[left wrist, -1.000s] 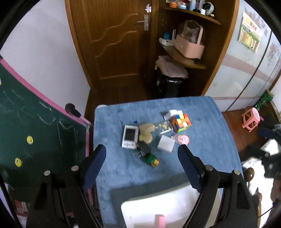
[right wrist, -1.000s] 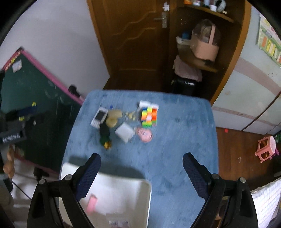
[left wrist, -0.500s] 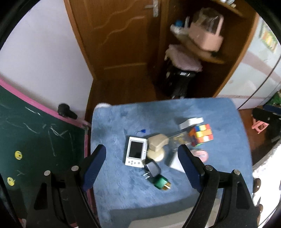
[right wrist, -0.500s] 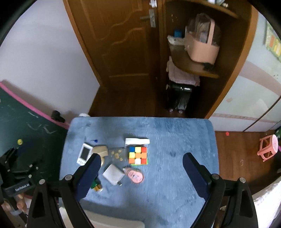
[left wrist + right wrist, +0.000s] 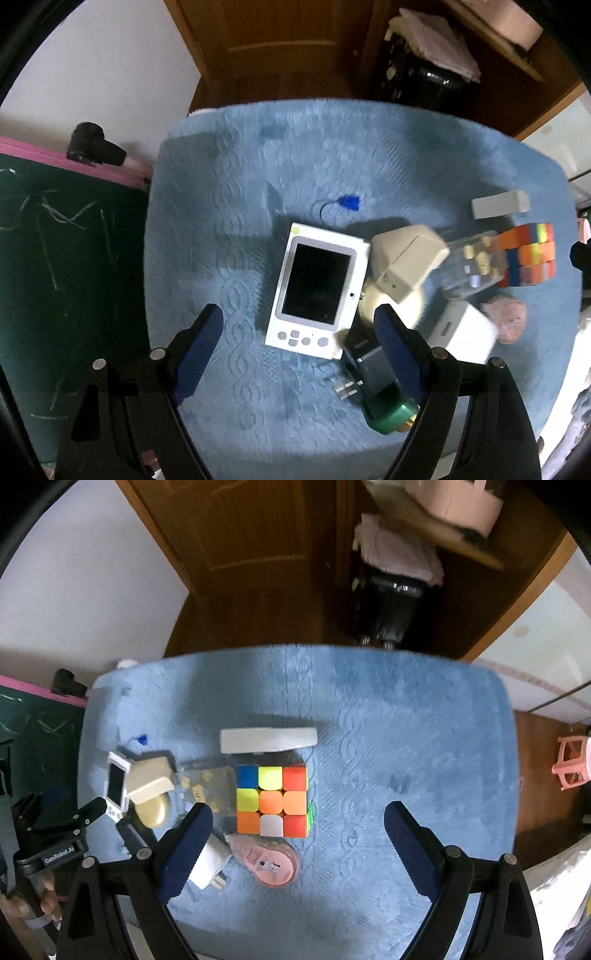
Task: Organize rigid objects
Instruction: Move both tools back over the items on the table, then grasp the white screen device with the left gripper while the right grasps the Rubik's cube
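Several small objects lie in a cluster on the blue-covered table (image 5: 229,221). My left gripper (image 5: 297,325) is open above a white handheld device with a dark screen (image 5: 317,288), which shows between its blue fingers without touching them. Beside the device are a beige box (image 5: 406,258), a black adapter (image 5: 365,358) and a green cylinder (image 5: 388,413). My right gripper (image 5: 299,818) is open over a colour puzzle cube (image 5: 273,799). A white bar (image 5: 267,738) lies behind the cube, with a pink flat item (image 5: 269,864) and a white plug block (image 5: 210,864) in front.
A clear box of beads (image 5: 210,786) sits left of the cube. A green chalkboard with a pink frame (image 5: 55,229) stands along the table's left side. A wooden door and shelf are beyond the far edge. A pink stool (image 5: 572,764) is on the floor at right.
Both grippers have come down and forward over the object cluster, which now looks much larger. The white tray at the near edge has dropped out of view. Both stay open.
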`<state>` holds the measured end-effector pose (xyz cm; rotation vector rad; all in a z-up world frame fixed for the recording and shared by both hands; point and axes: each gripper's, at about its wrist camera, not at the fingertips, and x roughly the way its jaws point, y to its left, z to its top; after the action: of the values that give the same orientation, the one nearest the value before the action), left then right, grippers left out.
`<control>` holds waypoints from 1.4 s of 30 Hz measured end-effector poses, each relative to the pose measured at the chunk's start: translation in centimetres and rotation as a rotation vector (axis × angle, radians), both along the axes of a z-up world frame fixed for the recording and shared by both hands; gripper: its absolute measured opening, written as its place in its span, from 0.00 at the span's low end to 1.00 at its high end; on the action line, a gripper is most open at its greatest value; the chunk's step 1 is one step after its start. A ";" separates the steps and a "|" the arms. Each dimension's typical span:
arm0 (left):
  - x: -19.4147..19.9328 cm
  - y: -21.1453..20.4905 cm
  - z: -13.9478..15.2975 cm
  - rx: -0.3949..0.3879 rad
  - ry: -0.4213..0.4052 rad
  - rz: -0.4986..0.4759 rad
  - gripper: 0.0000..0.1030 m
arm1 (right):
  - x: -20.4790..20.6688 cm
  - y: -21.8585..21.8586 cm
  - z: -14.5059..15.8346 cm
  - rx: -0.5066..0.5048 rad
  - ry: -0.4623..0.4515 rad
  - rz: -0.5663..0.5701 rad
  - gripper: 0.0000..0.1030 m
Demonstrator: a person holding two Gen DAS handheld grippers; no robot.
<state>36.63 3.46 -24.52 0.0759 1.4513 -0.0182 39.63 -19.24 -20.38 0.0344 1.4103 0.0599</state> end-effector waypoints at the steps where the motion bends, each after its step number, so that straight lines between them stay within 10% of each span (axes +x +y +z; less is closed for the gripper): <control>1: 0.1 0.0 -0.4 0.004 0.006 -0.001 0.83 | 0.2 0.0 -0.6 0.007 0.011 -0.004 0.92; 28: 1.9 0.8 -3.6 -0.031 0.015 0.022 0.85 | 2.3 0.7 -5.7 0.031 0.100 -0.019 0.91; 42: 1.2 1.9 -3.9 -0.009 -0.003 0.083 0.83 | 2.9 2.6 -8.5 -0.015 0.172 0.006 0.56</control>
<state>37.87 5.39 -28.41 0.0080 1.4505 0.0430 42.55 -16.61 -28.83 0.0231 1.5831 0.0520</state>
